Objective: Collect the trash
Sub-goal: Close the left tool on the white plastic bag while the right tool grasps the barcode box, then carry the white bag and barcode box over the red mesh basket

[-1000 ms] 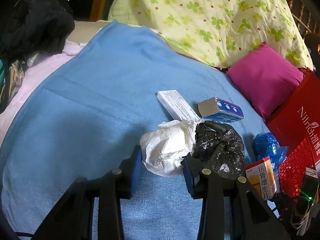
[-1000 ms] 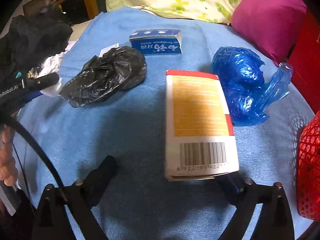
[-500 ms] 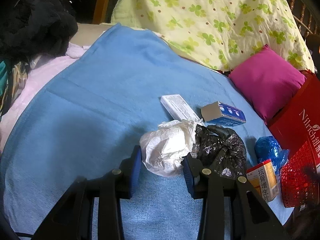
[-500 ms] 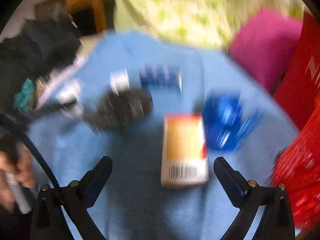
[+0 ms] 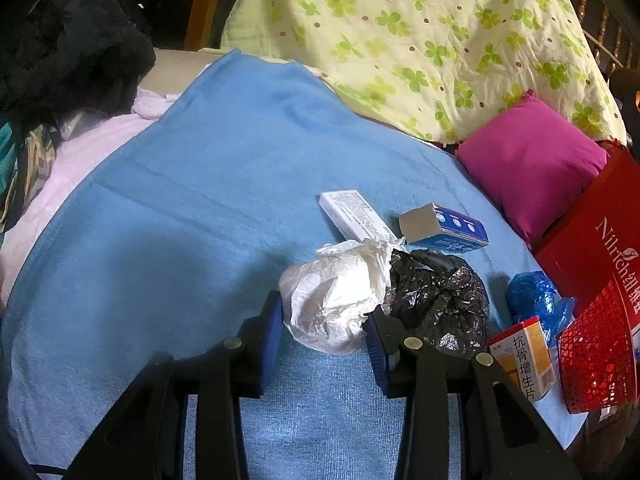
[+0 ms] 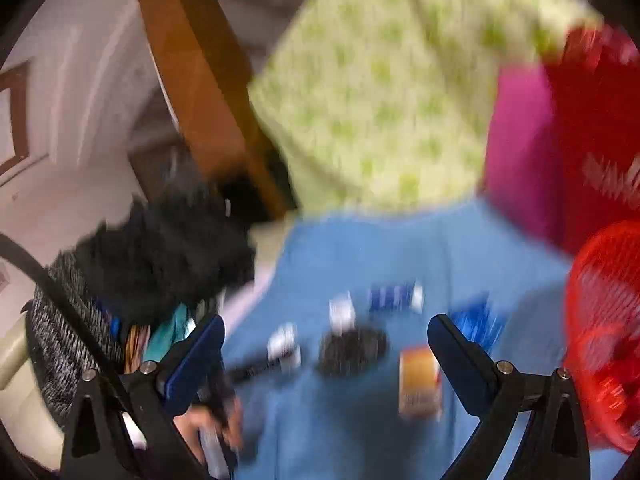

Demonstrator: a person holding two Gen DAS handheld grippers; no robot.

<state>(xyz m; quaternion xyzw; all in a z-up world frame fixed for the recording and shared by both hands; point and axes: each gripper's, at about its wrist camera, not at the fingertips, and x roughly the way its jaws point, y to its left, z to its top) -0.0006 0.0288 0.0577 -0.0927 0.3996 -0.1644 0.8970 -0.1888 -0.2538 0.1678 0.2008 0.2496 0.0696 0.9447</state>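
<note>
Since a second ago our right gripper [image 6: 324, 344] has pulled up and back off the orange-and-white box [image 6: 420, 384]; that box now lies well below it on the blue blanket [image 5: 192, 208], and the right wrist view is heavily motion-blurred. Its jaws are spread wide with nothing between them. Our left gripper [image 5: 324, 332] has barely shifted: jaws partly open, straddling the white plastic bag [image 5: 332, 304]. The left pad sits against the bag; we can't tell whether the right pad touches it, so no firm grip is visible. Touching the white bag on its right is the crumpled black bag [image 5: 440, 304]. Just beyond both lie the white carton [image 5: 356, 216] and the blue box [image 5: 444, 232]. Further right sits the blue plastic wad [image 5: 532, 296], then the red mesh basket [image 5: 596, 352] at the blanket's near right edge. Behind: magenta pillow [image 5: 532, 168], clover-print quilt [image 5: 420, 40].
</note>
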